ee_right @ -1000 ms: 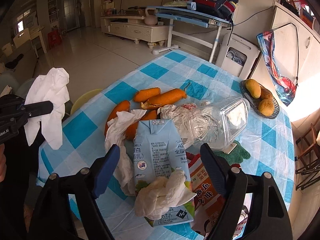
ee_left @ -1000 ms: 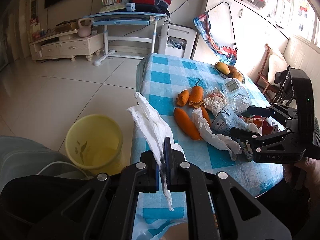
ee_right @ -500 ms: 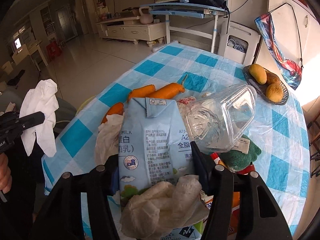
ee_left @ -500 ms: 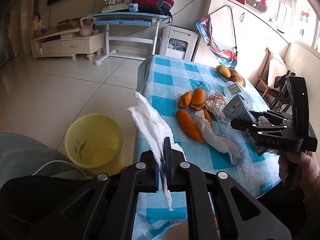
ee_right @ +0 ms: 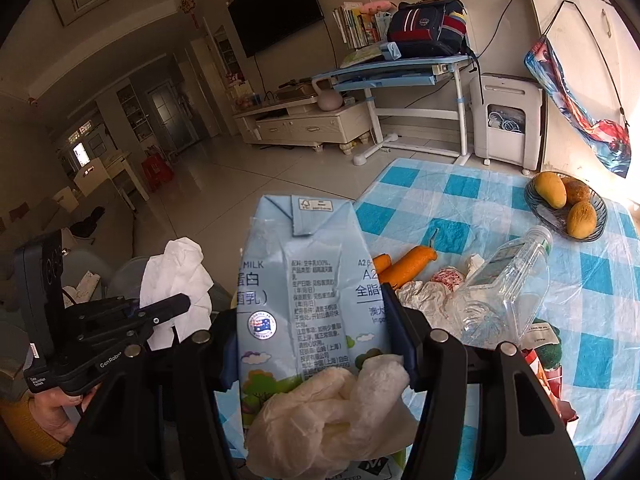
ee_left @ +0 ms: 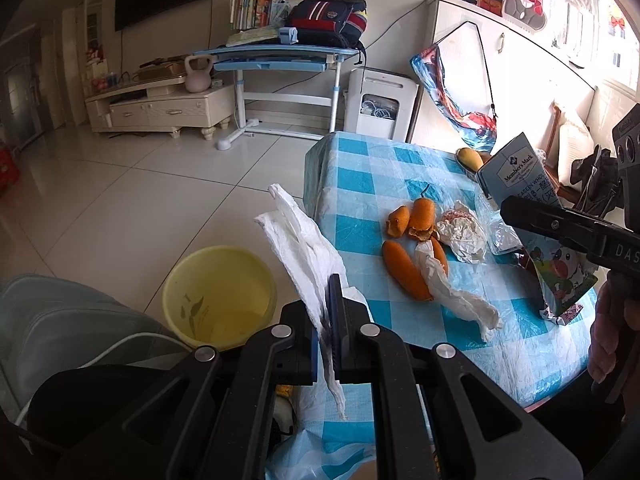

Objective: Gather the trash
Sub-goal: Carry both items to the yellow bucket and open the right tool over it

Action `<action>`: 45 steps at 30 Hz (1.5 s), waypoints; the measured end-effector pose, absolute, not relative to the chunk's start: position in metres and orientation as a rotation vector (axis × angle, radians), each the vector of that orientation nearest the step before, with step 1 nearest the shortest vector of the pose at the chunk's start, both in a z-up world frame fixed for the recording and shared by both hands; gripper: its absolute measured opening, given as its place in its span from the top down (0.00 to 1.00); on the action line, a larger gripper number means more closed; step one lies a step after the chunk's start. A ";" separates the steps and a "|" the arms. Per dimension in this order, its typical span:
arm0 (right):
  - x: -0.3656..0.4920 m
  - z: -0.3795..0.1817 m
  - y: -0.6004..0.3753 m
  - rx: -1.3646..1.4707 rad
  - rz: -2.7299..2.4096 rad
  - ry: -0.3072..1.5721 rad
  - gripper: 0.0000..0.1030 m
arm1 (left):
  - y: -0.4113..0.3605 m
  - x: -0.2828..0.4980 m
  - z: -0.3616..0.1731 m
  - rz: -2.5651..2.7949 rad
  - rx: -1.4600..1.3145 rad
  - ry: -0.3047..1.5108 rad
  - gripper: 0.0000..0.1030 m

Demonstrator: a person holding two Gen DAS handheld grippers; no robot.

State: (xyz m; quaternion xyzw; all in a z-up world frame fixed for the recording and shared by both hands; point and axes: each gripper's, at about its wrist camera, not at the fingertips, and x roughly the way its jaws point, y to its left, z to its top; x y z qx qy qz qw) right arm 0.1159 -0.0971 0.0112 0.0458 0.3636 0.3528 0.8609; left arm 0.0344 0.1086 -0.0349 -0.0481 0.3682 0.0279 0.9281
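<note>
The right gripper [ee_right: 314,344] has just been closing and now clamps a light-blue milk carton [ee_right: 304,288] between its jaws, held clear of the blue-checked tablecloth [ee_right: 600,280], with a crumpled tissue [ee_right: 332,416] lying against the carton's near end. The left gripper [ee_left: 326,344] is clenched on a white paper towel [ee_left: 304,256], near the table's left edge. Below it on the floor sits a yellow bin [ee_left: 220,296]. Carrots [ee_left: 404,272], another crumpled towel [ee_left: 452,292] and a clear plastic bottle [ee_right: 508,280] lie on the cloth, with a fruit bowl [ee_right: 566,204] at the far right.
</note>
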 end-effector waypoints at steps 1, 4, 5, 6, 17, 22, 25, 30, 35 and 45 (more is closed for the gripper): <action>0.116 0.012 -0.092 0.101 0.750 0.763 0.44 | 0.112 0.034 -0.035 0.068 -0.101 0.754 0.94; 0.120 0.013 -0.076 0.117 0.776 0.769 0.44 | 0.121 0.037 -0.032 0.105 -0.108 0.750 0.94; 0.121 0.013 -0.071 0.121 0.785 0.772 0.44 | 0.124 0.039 -0.030 0.119 -0.109 0.746 0.94; 0.123 0.013 -0.065 0.123 0.791 0.775 0.44 | 0.127 0.040 -0.029 0.133 -0.113 0.741 0.94; 0.153 0.007 0.015 0.181 0.866 0.853 0.44 | 0.203 0.070 -0.013 0.234 -0.273 0.706 0.94; 0.172 -0.008 0.061 0.179 0.880 0.918 0.44 | 0.249 0.091 0.001 0.283 -0.351 0.667 0.94; 0.185 -0.023 0.088 0.172 0.877 0.971 0.44 | 0.274 0.097 0.003 0.327 -0.401 0.642 0.94; 0.199 -0.049 0.131 0.110 0.867 1.059 0.44 | 0.298 0.099 -0.013 0.373 -0.483 0.652 0.94; 0.209 -0.068 0.158 0.066 0.859 1.120 0.43 | 0.295 0.105 -0.015 0.380 -0.450 0.647 0.94; 0.204 -0.051 0.134 0.126 0.829 1.070 0.33 | 0.287 0.116 -0.019 0.396 -0.400 0.670 0.94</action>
